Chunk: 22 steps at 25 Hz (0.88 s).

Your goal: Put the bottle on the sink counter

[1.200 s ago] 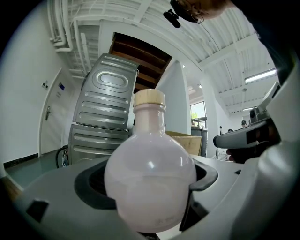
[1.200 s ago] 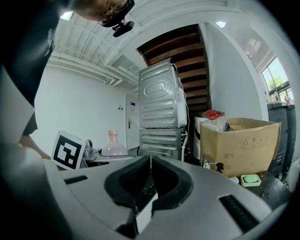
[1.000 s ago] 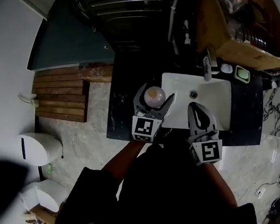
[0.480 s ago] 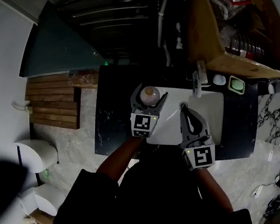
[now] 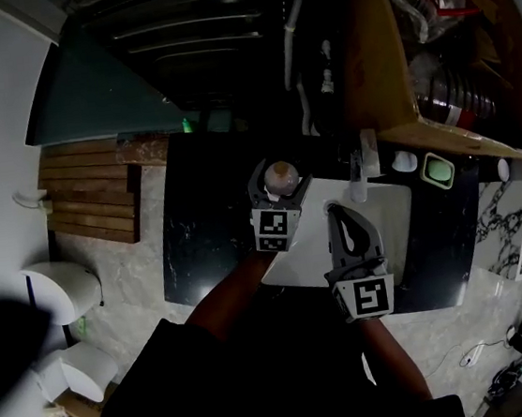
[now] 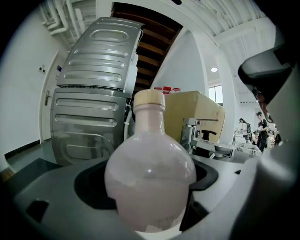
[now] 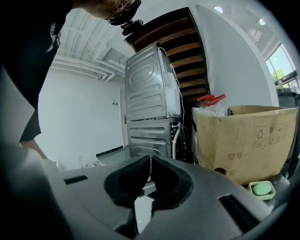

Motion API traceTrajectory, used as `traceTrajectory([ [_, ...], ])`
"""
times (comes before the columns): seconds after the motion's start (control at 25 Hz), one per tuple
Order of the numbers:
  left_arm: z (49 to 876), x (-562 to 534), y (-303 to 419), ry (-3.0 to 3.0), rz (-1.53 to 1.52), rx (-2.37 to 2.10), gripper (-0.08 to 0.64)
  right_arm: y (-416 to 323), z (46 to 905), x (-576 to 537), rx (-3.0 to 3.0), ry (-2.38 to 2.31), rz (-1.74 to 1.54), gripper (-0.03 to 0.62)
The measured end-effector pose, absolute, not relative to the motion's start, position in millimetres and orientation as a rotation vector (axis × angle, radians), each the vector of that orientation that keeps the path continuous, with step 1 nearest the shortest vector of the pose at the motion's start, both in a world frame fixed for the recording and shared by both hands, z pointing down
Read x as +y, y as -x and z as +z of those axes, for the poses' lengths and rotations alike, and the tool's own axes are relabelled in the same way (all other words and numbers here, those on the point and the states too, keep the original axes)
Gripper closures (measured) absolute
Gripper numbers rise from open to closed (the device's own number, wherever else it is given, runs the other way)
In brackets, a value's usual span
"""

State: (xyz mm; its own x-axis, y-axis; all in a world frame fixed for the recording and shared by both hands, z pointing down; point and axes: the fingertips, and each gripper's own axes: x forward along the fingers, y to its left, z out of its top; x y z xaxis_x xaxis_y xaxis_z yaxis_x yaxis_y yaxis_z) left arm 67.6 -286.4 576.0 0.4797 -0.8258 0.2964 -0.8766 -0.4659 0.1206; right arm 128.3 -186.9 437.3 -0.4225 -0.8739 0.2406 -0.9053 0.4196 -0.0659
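**Over the sink's left rim: bottle clamped in the left gripper**

At the seam where the white basin (image 5: 390,220) meets the black sink counter (image 5: 203,234), the bottle (image 6: 150,178) stands upright. It is round-bellied and pale pink, with a cream cap. The left gripper (image 5: 280,183) grasps it, one jaw pressed on each side of its belly. A white surface shows just under the bottle's base, but whether the base touches anything cannot be told.

Just beside it, the right gripper (image 5: 335,214) hangs over the basin, its jaws clenched together with nothing between them.

A tap (image 5: 359,174) stands at the basin's rear edge, and a green soap dish (image 5: 438,171) sits further right on the counter. Behind these rises a large cardboard box (image 5: 430,50). A silver stacked appliance (image 6: 93,108) stands beyond the counter. Wooden slats (image 5: 89,191) lie on the floor, left of the counter.
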Motion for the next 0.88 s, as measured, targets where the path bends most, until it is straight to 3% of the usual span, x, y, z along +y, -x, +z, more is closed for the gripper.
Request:
traceTrajectory([
  [0.88, 640.7, -319.4, -101.5, -2.51, 0.59, -1.491, 0.158, -147.3, 469.7, -241.3, -2.472, -1.609, 0.347, 0.552],
])
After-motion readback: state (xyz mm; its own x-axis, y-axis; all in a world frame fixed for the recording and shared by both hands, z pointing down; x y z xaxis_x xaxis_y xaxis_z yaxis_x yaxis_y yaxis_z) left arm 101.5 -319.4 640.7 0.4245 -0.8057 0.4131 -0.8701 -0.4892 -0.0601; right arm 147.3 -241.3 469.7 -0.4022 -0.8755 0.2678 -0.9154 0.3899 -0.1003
